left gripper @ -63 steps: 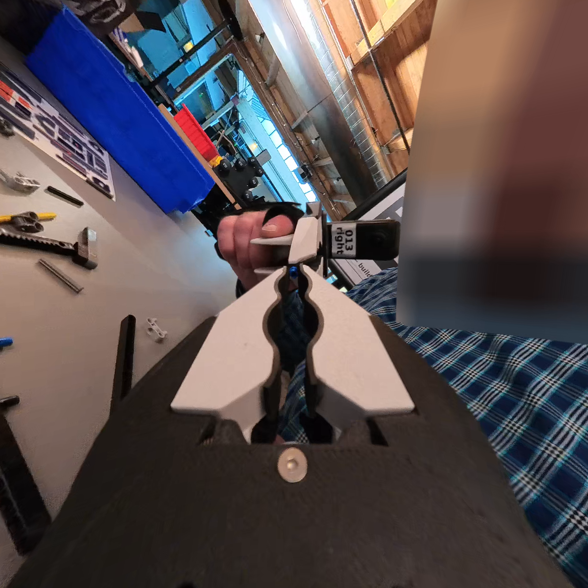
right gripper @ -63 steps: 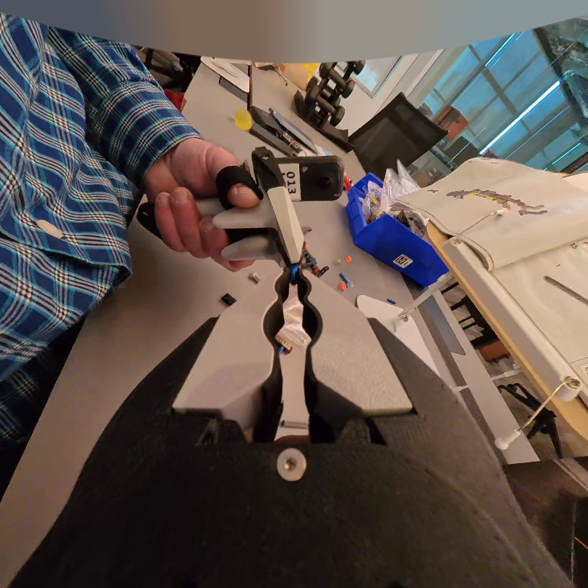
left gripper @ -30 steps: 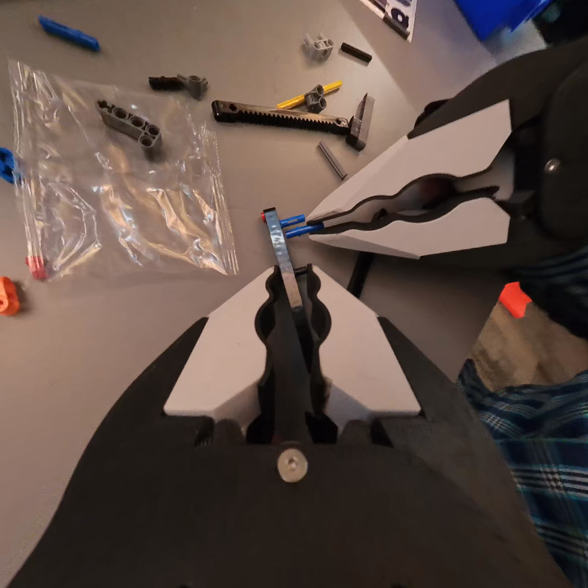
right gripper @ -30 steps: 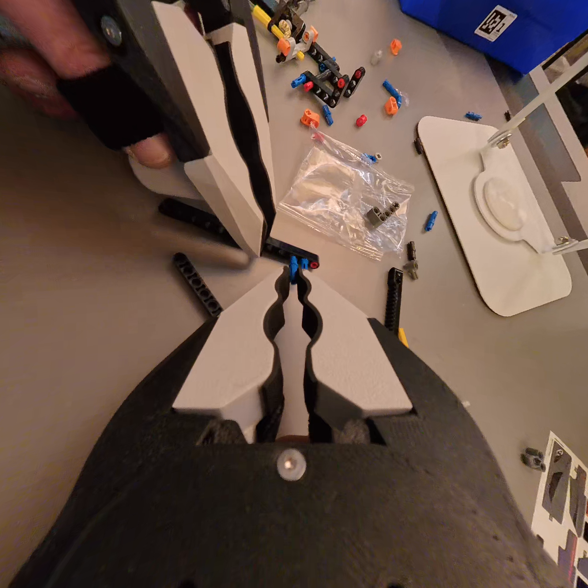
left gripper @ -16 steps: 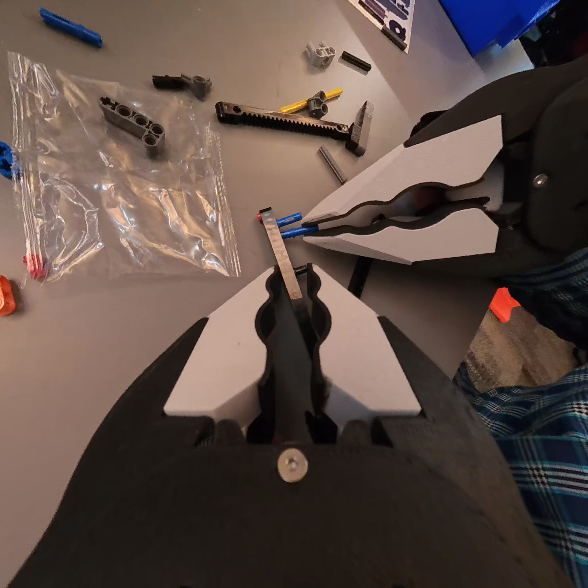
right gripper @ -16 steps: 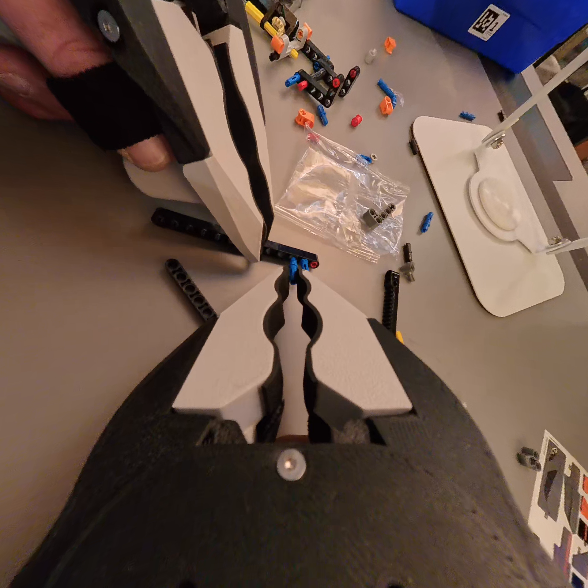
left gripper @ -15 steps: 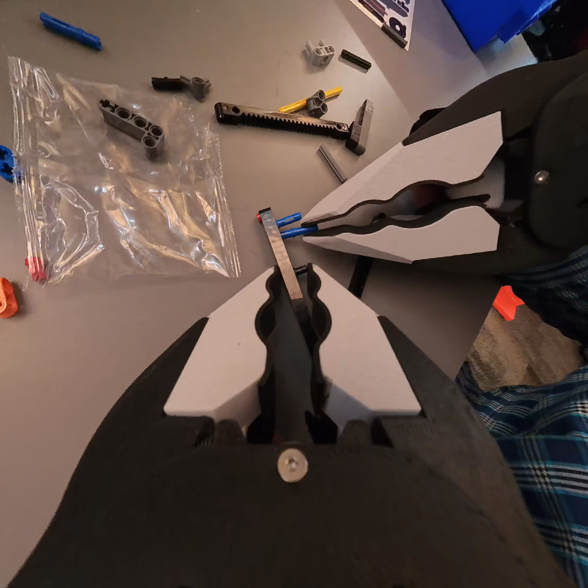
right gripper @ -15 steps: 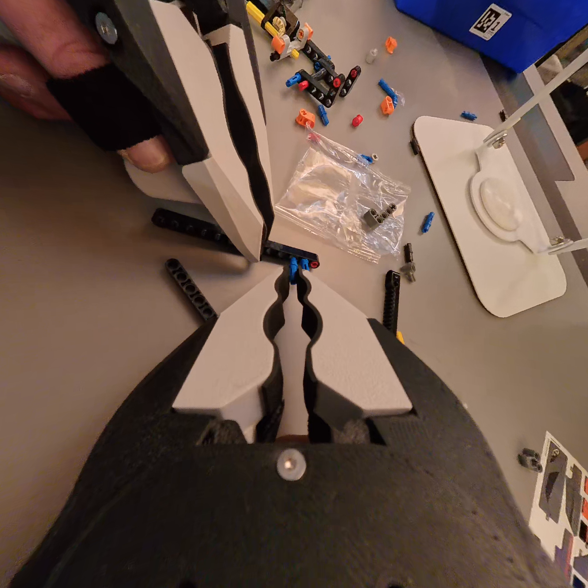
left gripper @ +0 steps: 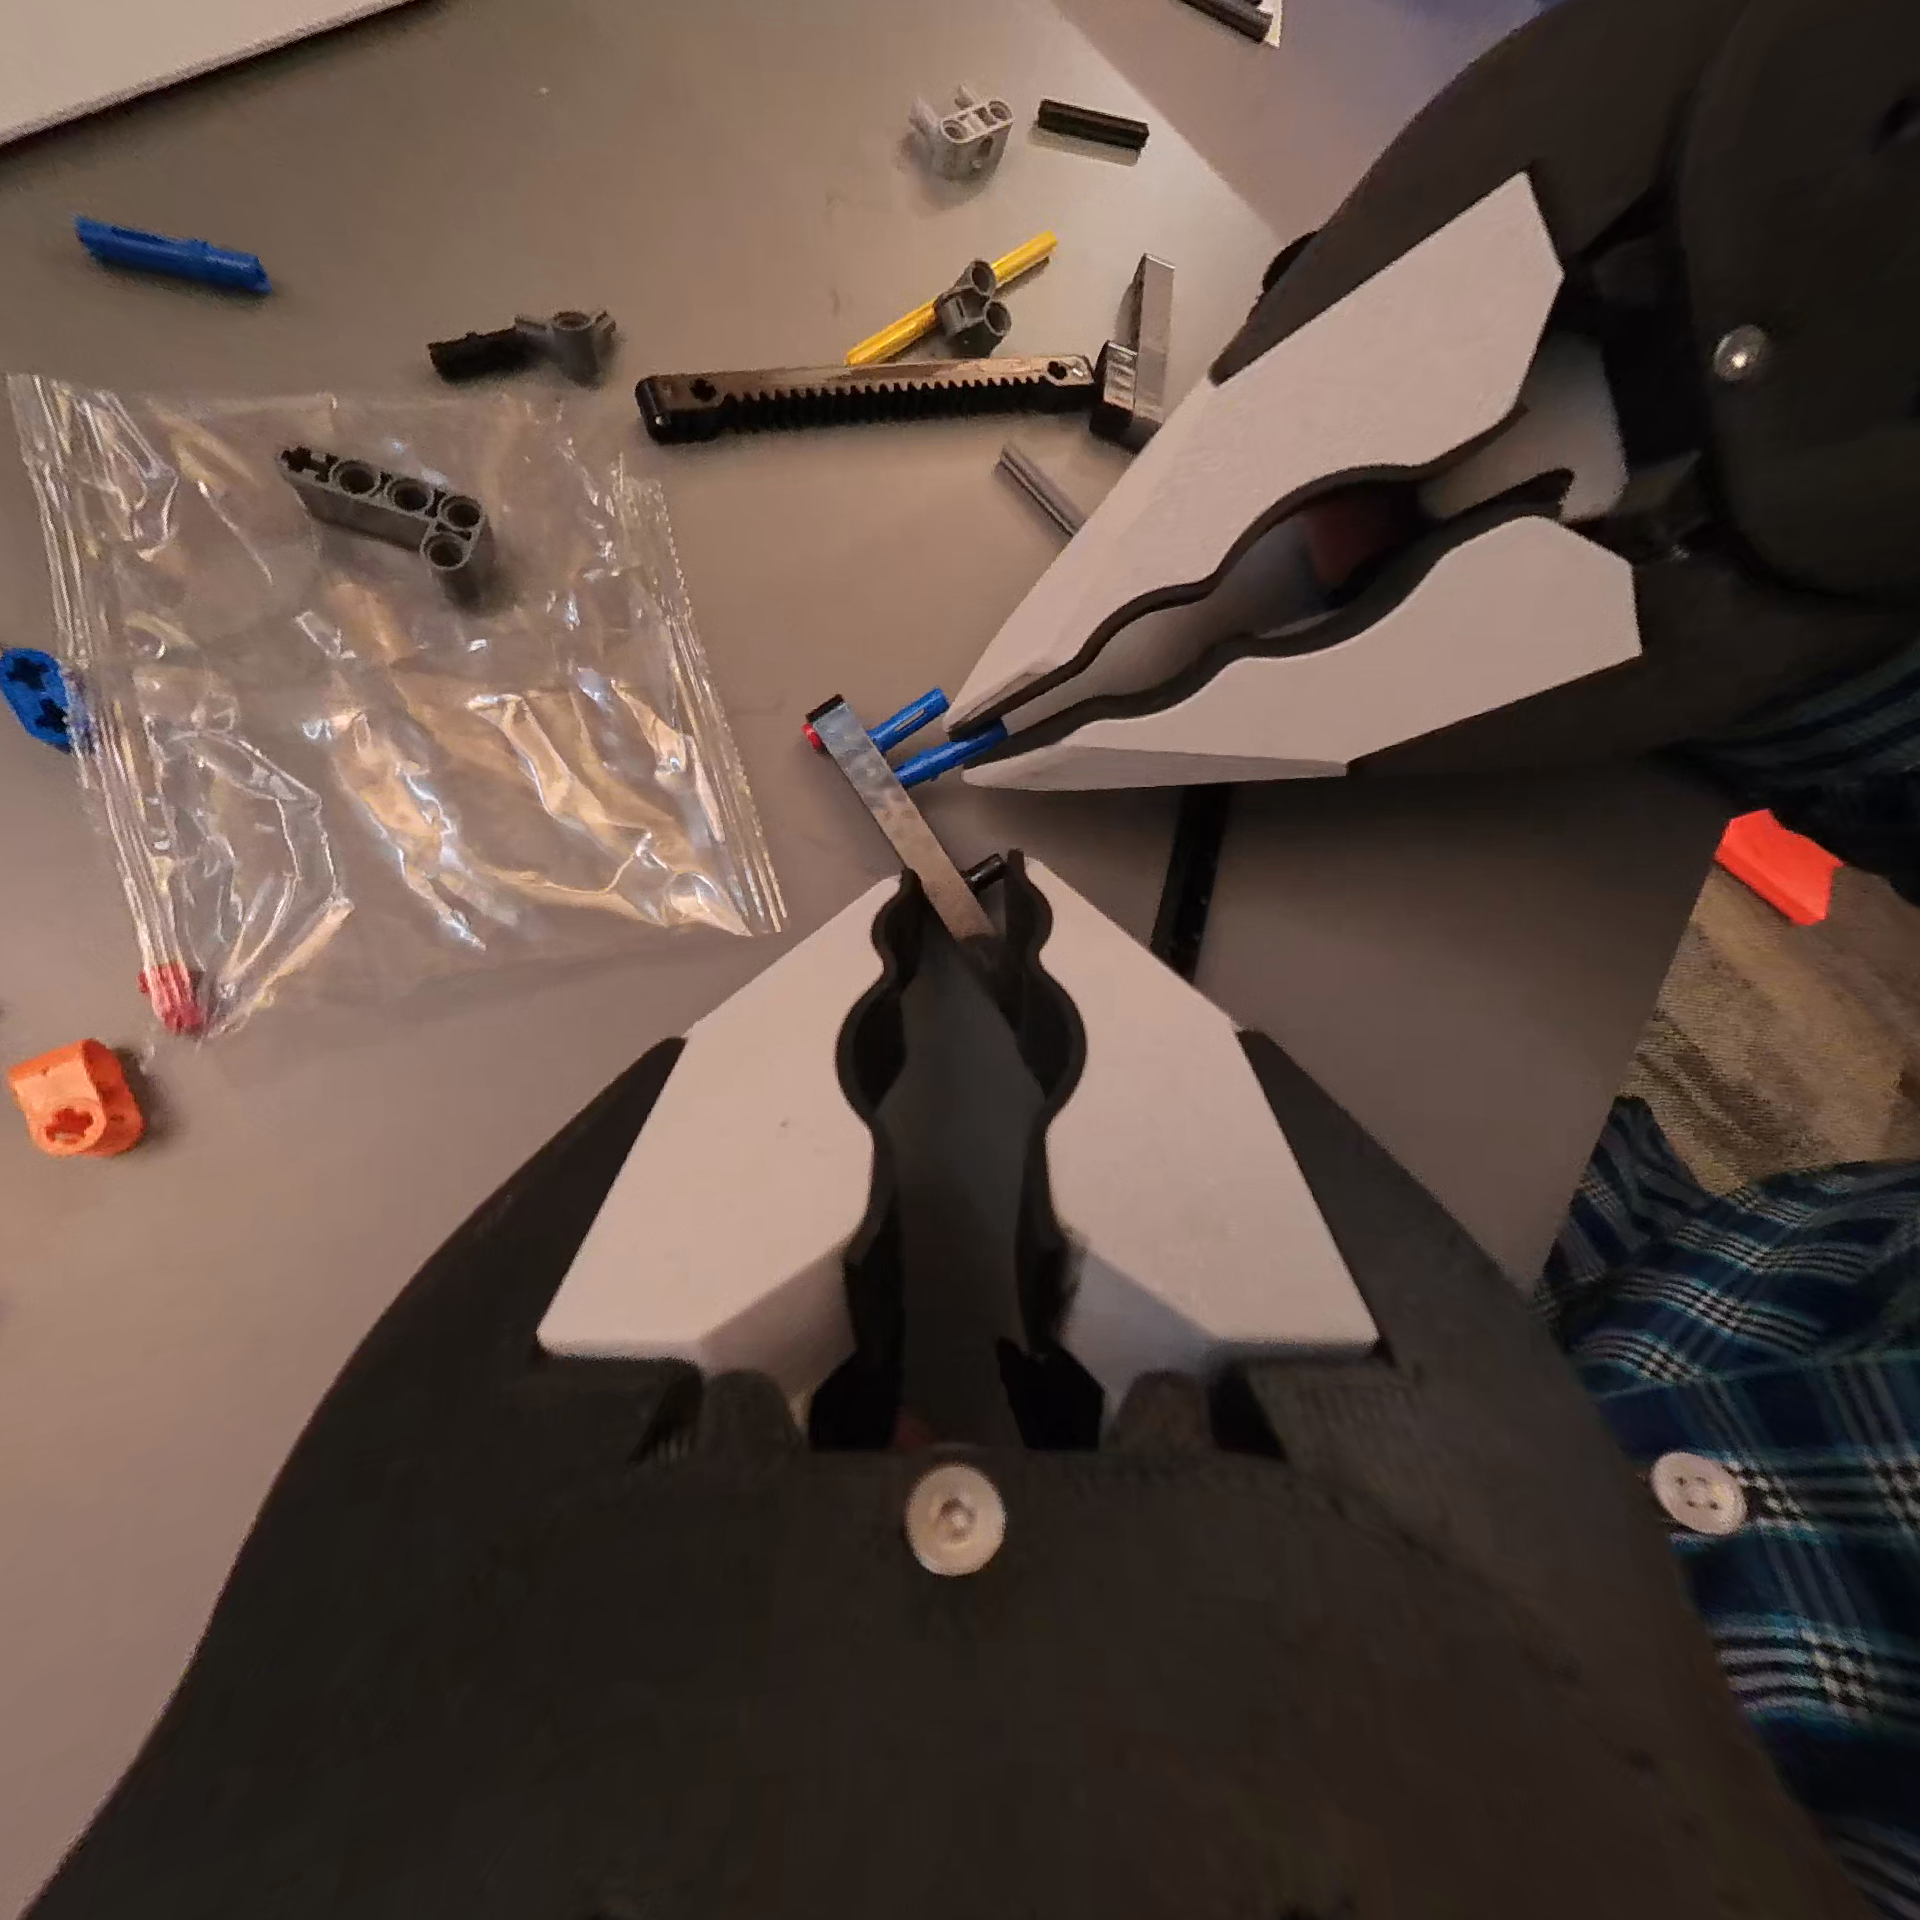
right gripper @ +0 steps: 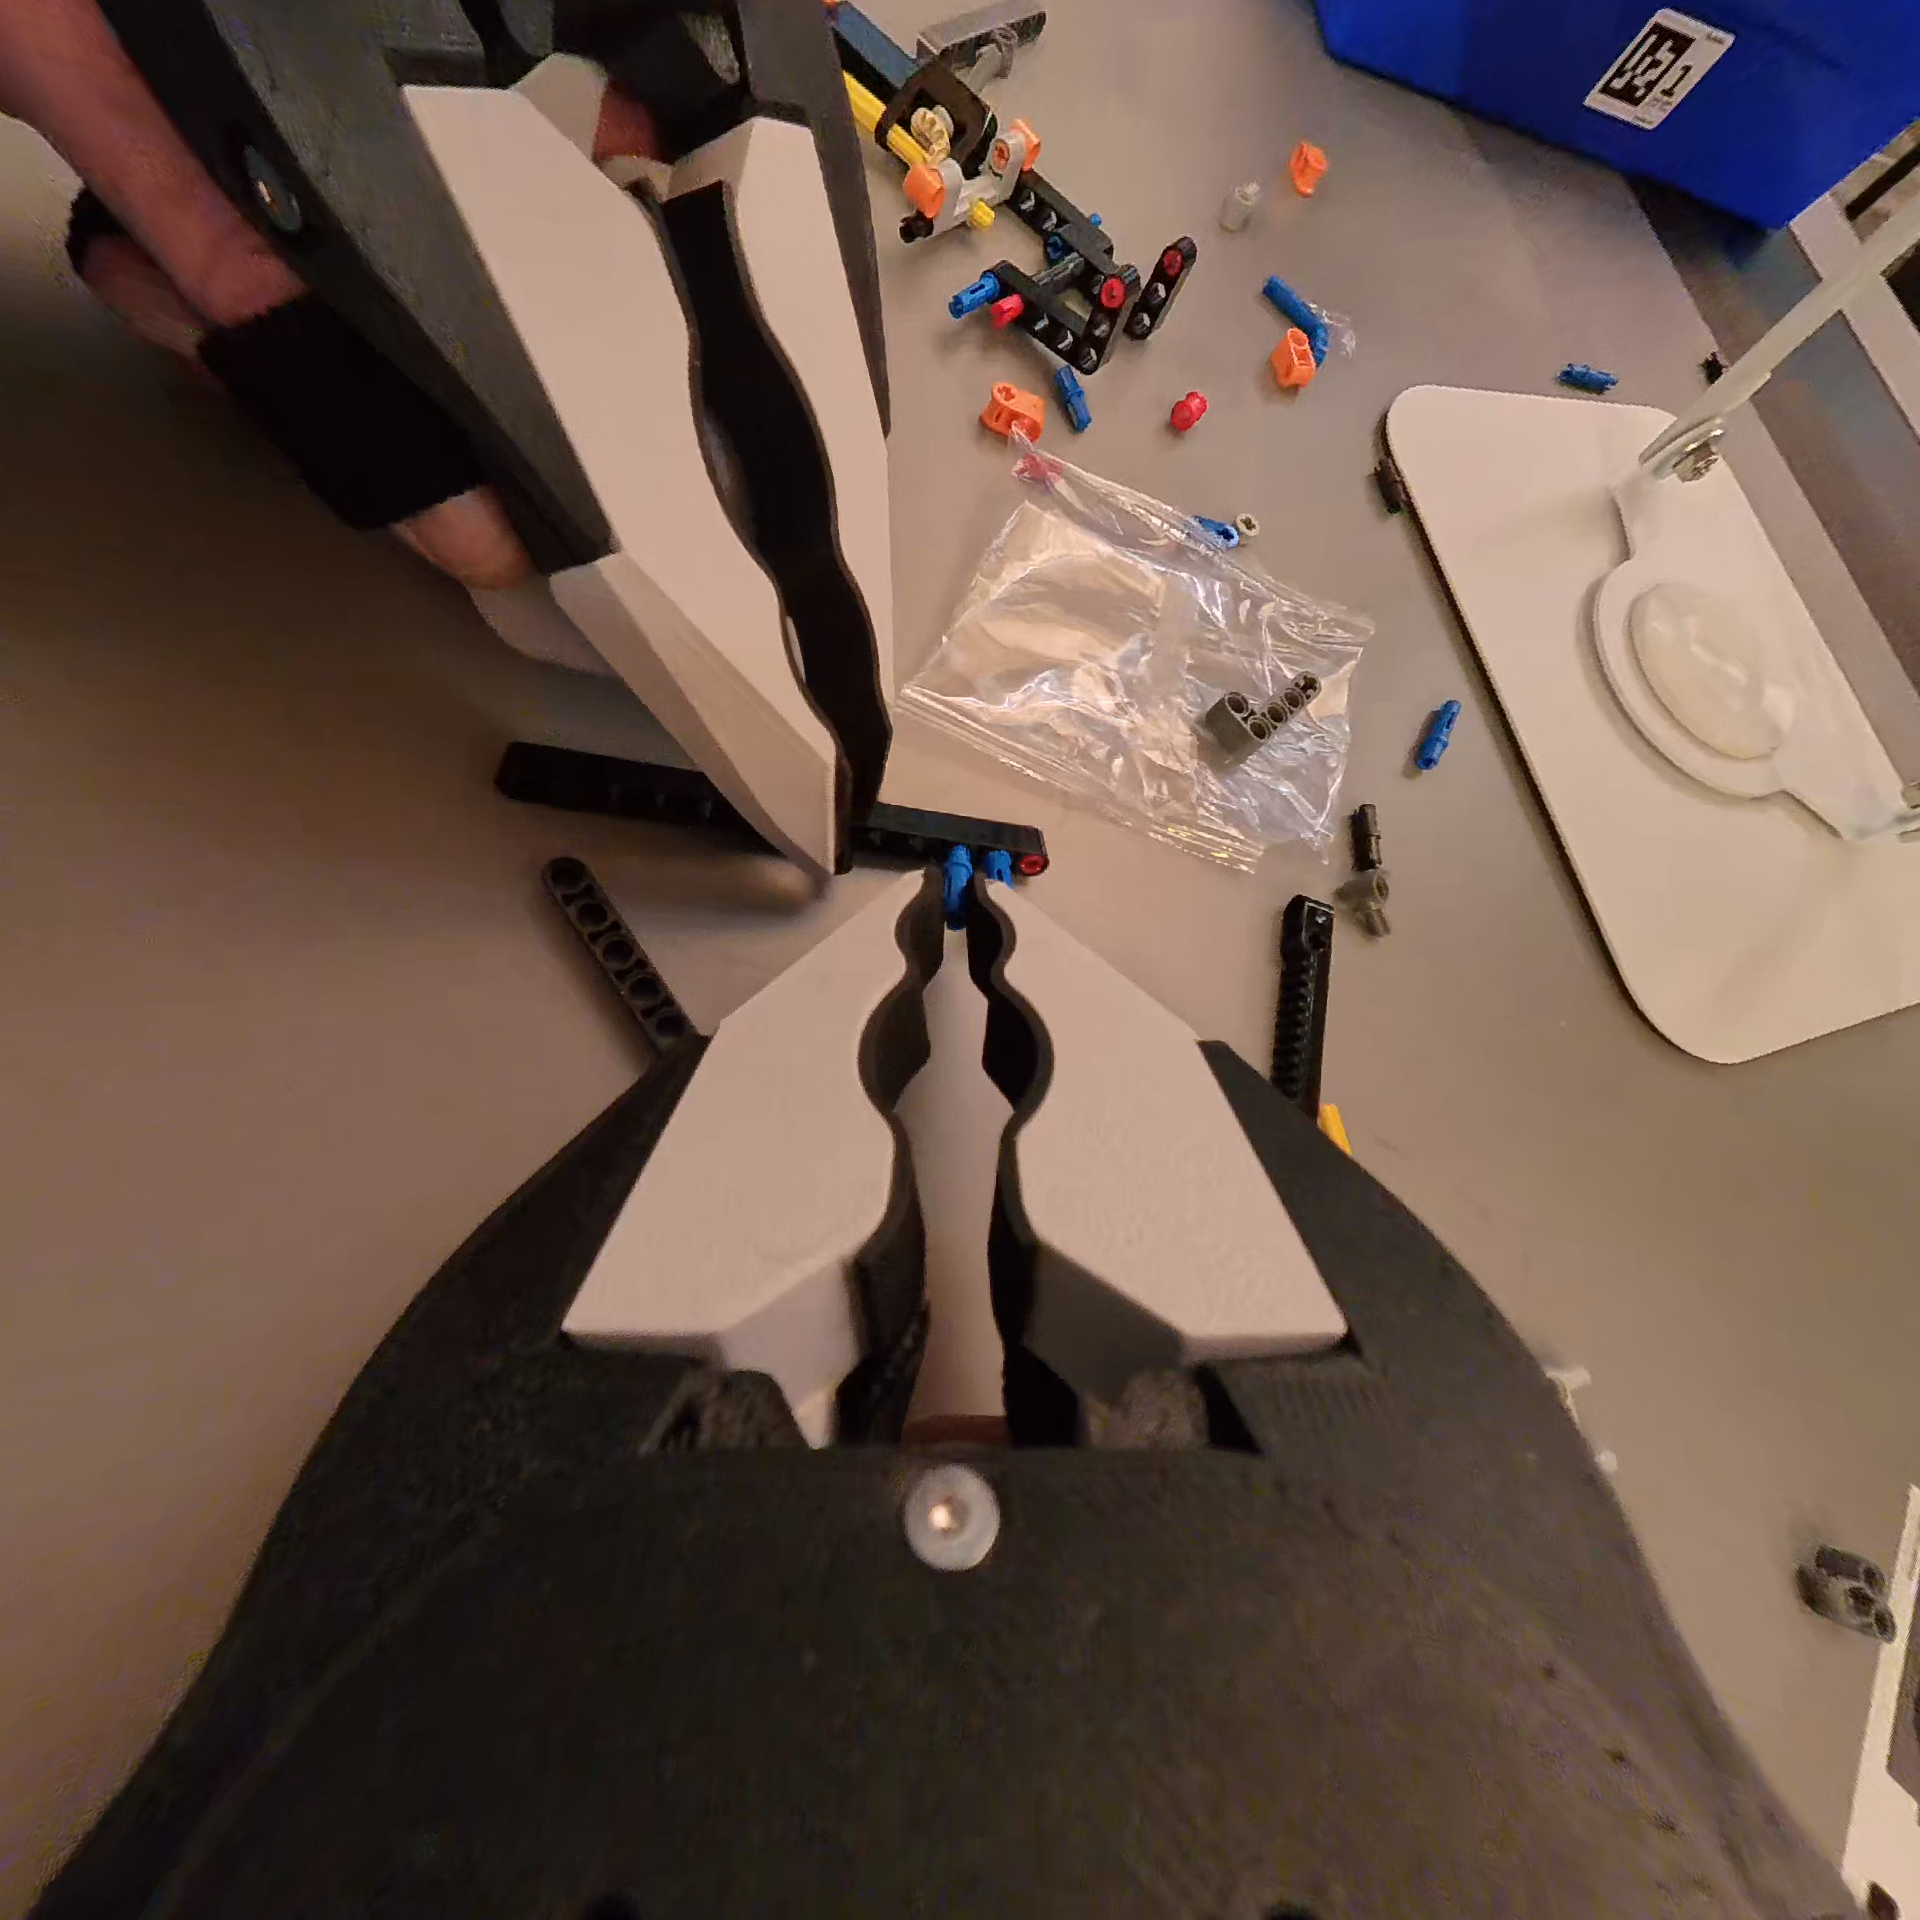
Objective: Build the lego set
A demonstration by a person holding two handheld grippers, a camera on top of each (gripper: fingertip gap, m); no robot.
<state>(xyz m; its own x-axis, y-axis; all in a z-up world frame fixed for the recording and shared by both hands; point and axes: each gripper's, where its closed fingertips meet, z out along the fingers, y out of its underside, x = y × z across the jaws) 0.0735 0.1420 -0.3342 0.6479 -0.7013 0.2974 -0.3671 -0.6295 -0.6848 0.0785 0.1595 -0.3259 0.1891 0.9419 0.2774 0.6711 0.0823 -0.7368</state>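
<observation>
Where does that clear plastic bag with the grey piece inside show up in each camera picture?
Left wrist view: the clear plastic bag lies on the table at left of centre, grey piece near its top.
Right wrist view: the bag lies right of centre, above the jaws.
Shared landmark: the black toothed rack.

Left gripper [left gripper: 961, 894], jaws clamped on a black beam [left gripper: 899, 821], points forward above the table. Right gripper [right gripper: 956, 904] meets it at right angles, tips pinched on a blue pin [right gripper: 957, 883] in the beam. A hand [right gripper: 208, 260] grips the left tool.
</observation>
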